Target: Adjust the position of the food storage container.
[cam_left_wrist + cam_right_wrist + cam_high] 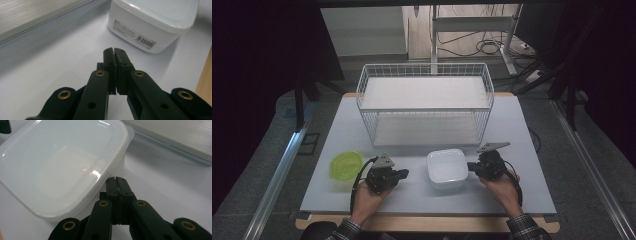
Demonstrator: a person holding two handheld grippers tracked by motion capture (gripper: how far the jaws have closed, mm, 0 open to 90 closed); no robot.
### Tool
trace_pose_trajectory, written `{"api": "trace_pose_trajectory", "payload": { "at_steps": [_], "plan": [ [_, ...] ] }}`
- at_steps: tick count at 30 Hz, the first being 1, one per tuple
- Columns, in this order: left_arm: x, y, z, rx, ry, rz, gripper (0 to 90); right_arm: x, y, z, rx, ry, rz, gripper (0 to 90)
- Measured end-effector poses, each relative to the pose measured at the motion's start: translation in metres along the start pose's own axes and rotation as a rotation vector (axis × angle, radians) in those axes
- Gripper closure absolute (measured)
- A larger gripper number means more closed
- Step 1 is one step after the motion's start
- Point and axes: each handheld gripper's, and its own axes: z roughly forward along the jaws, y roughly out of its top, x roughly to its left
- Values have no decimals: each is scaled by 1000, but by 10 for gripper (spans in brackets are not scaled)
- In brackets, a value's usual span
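A white square lidded container sits on the grey table, in front of a white wire basket. My left gripper lies to its left, pointing at it with jaws shut and empty; in the left gripper view the container stands ahead with a barcode label on its side. My right gripper is at the container's right side, jaws shut on nothing. In the right gripper view its tips are close against the container's wall, under the lid's rim; whether they touch it I cannot tell.
A yellow-green lid or bowl lies at the left of the table, beside the left hand. The wire basket stands across the middle back. The table's wooden front edge runs below both hands.
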Motion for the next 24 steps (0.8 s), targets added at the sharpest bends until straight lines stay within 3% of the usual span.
{"api": "trace_pose_trajectory", "payload": {
  "at_steps": [9, 16, 24],
  "plan": [
    [3, 2, 6, 13, 12, -6, 887, 24, 1, 10, 11, 61, -29, 895],
    [4, 4, 18, 29, 15, -15, 885, 36, 3, 17, 17, 72, -59, 895],
    [-4, 5, 15, 52, 32, 6, 898, 43, 3, 17, 17, 71, -72, 895]
  ]
}}
